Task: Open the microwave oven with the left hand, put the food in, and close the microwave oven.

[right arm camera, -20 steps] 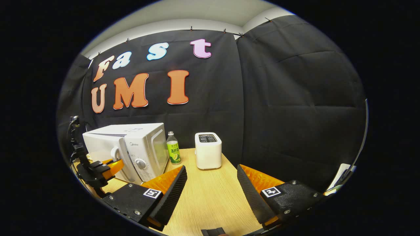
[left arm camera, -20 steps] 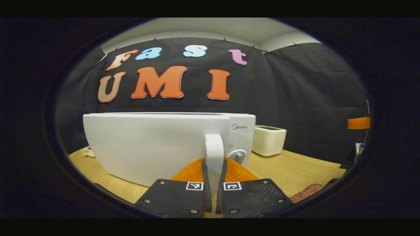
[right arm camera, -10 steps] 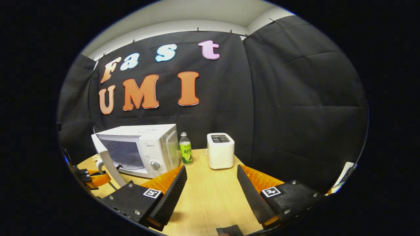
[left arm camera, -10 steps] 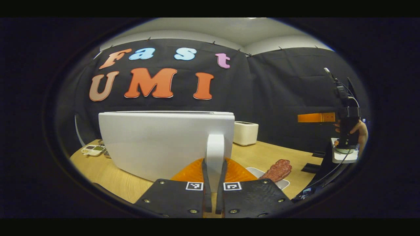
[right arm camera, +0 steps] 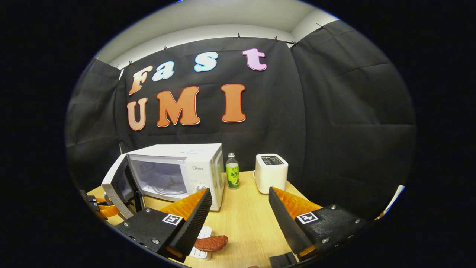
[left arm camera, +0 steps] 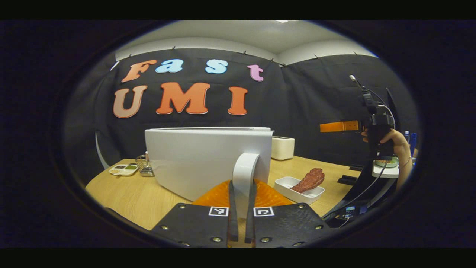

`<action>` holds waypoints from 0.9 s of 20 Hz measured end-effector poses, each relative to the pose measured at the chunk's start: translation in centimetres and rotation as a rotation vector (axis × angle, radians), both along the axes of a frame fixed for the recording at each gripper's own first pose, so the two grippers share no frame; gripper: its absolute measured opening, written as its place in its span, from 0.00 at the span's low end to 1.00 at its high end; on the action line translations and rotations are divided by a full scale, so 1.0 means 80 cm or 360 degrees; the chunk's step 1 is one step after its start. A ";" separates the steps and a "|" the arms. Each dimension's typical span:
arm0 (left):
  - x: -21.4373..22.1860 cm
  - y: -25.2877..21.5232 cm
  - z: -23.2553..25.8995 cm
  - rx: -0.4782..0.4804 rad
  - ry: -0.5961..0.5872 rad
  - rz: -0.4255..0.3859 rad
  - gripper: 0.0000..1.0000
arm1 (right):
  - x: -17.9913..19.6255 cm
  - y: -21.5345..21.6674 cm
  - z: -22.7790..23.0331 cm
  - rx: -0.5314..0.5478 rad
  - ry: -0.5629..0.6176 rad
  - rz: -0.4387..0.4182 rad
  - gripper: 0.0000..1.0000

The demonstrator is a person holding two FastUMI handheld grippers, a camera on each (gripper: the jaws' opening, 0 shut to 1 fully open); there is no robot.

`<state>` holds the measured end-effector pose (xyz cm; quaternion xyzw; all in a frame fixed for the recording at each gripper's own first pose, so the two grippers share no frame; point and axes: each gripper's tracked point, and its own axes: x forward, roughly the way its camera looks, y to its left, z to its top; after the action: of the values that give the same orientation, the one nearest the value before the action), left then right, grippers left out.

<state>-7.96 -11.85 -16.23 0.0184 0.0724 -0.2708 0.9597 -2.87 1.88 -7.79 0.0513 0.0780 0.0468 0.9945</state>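
The white microwave (right arm camera: pixel 193 169) stands on the wooden table with its door (right arm camera: pixel 117 190) swung wide and the cavity showing. In the left gripper view the door's outer face (left arm camera: pixel 208 156) is close ahead, and my left gripper (left arm camera: pixel 241 203) is shut on the white door handle (left arm camera: pixel 244 175). A reddish-brown piece of food (left arm camera: pixel 308 179) lies in a white tray (left arm camera: pixel 288 186) to the right of the door. In the right gripper view that food (right arm camera: pixel 211 243) sits just below my right gripper (right arm camera: pixel 240 216), which hangs open above the table with nothing between its fingers.
A white toaster (right arm camera: pixel 270 173) and a green-labelled bottle (right arm camera: pixel 232 175) stand right of the microwave, near the black wall. A small palette-like tray (left arm camera: pixel 124 169) and a metal item lie at the table's left. A hand (left arm camera: pixel 394 139) holds the other gripper at the far right.
The microwave door has swung from nearly closed to wide, pulled by my left gripper. The right gripper view now takes in the food and tray below.
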 end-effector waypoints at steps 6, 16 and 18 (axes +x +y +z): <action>-0.031 0.098 0.011 -0.0009 -0.0001 0.0225 0.16 | -0.008 0.040 0.002 0.0025 -0.0005 0.0068 0.95; -0.061 0.268 0.024 0.0043 -0.0004 0.0731 0.76 | -0.017 0.074 -0.014 0.0011 0.0004 0.0123 0.95; -0.062 0.289 0.028 0.0053 -0.0012 0.0788 0.80 | -0.018 0.071 -0.022 0.0016 0.0013 0.0101 0.95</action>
<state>-12.96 11.31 -13.98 0.0168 0.0754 -0.0262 0.9967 -4.30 7.57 -9.58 0.0539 0.0835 0.0783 0.9920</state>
